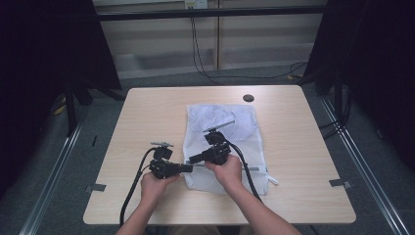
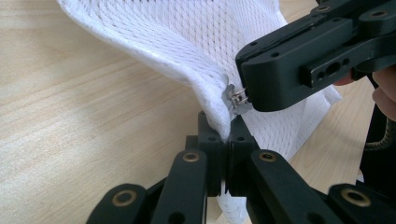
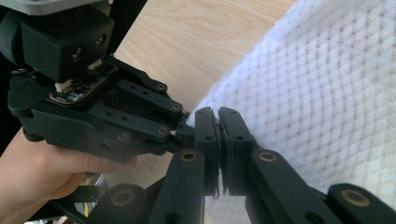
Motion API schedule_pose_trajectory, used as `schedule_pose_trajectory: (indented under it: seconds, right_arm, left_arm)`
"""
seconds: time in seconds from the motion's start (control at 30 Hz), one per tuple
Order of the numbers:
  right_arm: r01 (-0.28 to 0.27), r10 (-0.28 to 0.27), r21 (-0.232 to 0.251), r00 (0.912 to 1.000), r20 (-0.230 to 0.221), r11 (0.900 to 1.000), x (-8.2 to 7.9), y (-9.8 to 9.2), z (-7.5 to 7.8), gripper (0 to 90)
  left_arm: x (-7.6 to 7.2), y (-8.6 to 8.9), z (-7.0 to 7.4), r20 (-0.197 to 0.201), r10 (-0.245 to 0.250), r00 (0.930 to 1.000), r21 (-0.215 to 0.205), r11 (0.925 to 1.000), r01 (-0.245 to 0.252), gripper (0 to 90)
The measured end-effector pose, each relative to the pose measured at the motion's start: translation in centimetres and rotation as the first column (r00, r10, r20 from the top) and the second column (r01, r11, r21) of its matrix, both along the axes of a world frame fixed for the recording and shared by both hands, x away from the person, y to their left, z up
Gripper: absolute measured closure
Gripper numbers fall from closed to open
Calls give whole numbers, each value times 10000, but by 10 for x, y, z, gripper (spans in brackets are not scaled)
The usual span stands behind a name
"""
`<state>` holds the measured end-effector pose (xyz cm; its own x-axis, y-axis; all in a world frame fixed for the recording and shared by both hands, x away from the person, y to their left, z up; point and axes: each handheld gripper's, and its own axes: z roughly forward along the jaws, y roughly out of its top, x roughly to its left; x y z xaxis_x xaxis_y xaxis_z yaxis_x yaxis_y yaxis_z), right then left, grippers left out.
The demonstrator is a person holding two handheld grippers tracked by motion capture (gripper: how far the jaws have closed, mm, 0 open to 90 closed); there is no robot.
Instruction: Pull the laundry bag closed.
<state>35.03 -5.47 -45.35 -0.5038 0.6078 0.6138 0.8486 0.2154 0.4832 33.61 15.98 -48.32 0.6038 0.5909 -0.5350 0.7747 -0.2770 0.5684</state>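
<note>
**Both tools pinched at the zip corner of the mesh bag**

We have a white mesh bag [image 1: 222, 142] lying flat on the tabletop [image 1: 147, 112], a little right of the middle. Its long axis runs away from us, from the near edge toward the far one, and the zip runs along the near short end, crosswise to that axis.

We judge the bag to be light, soft and limp: in the left gripper view the mesh [image 2: 187, 42] lifts and folds in a loose curve where it is pinched. It will drape and bunch rather than hold shape, and the open weave could snag. The firm places to hold are the hemmed zip edge and the small metal zip pull [image 2: 238, 98].

Our left tool [image 2: 229, 135] is closed on the bag's edge at the near left corner, with fabric clamped between its pads. Our right tool [image 3: 219, 126] is closed too; its tip sits on the zip pull, as the left gripper view shows, though we cannot see the pull between its pads directly. The two tools meet almost tip to tip, just beside each other.
</note>
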Motion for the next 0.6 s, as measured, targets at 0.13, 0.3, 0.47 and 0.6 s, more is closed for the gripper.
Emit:
schedule_pose_trajectory:
  seconds: [0.13, 0.3, 0.47, 0.6]
  right_arm:
    - [35, -35, -43, 10000, 36, 10000, -1, -4, -2, 869]
    - [102, -102, 21, 9999, -16, 9999, -1, -11, -3, 870]
    - [125, -125, 100, 9999, 21, 9999, -1, -12, -3, 869]
    - [142, -142, -41, 9999, 92, 9999, -2, -14, -3, 870]
  left_arm:
    - [0, 0, 1, 40, 4, 10000, 48, 10000, -5, 879]
    - [0, 0, 1, 16, 168, 9999, -109, 9998, -167, 879]
    - [-1, 0, 2, 69, 147, 9999, -65, 9999, -147, 879]
    - [0, 1, 2, 119, 142, 9998, -14, 9999, -142, 878]
